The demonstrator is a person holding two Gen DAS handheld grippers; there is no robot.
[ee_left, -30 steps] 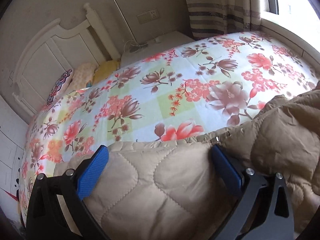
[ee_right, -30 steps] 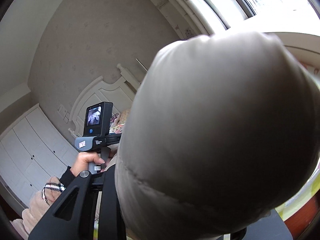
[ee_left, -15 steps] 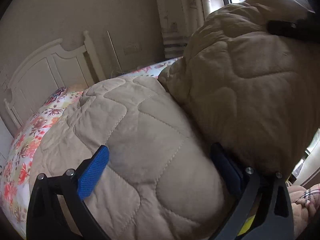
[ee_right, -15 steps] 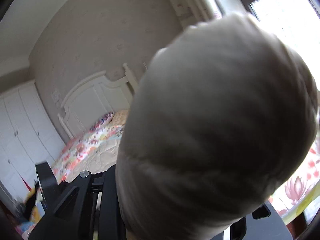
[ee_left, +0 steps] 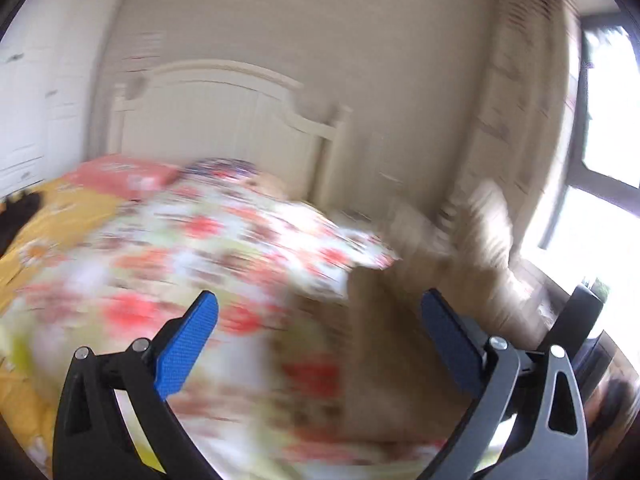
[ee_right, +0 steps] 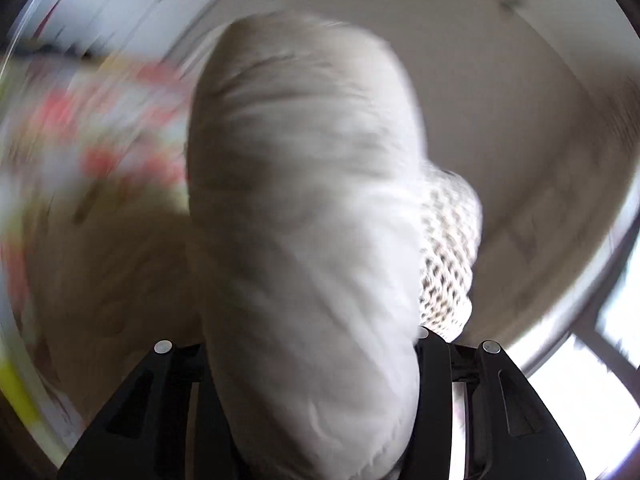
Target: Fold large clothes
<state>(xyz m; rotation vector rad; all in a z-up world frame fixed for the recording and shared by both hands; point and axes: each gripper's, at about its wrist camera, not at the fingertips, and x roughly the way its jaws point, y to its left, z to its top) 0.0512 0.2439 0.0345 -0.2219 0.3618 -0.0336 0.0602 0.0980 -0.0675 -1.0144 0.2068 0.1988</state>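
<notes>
Right wrist view shows your right gripper (ee_right: 312, 380) clamped on a pale quilted fold of the coat (ee_right: 304, 208), jaws just easing apart. Your left gripper (ee_left: 320, 312) stands wide and empty; the tan coat (ee_left: 404, 320) trails toward its two o'clock across the floral bed (ee_left: 180, 248).

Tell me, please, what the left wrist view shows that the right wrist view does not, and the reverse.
Only the left wrist view shows the white headboard, the pillows and the left gripper, open with nothing between its blue pads.

Only the right wrist view shows the right gripper, whose jaws have just been opening, with a thick fold of the pale padded coat between them.

Both are blurred; both show the floral bedcover, tan quilted fabric and a bright window.
</notes>
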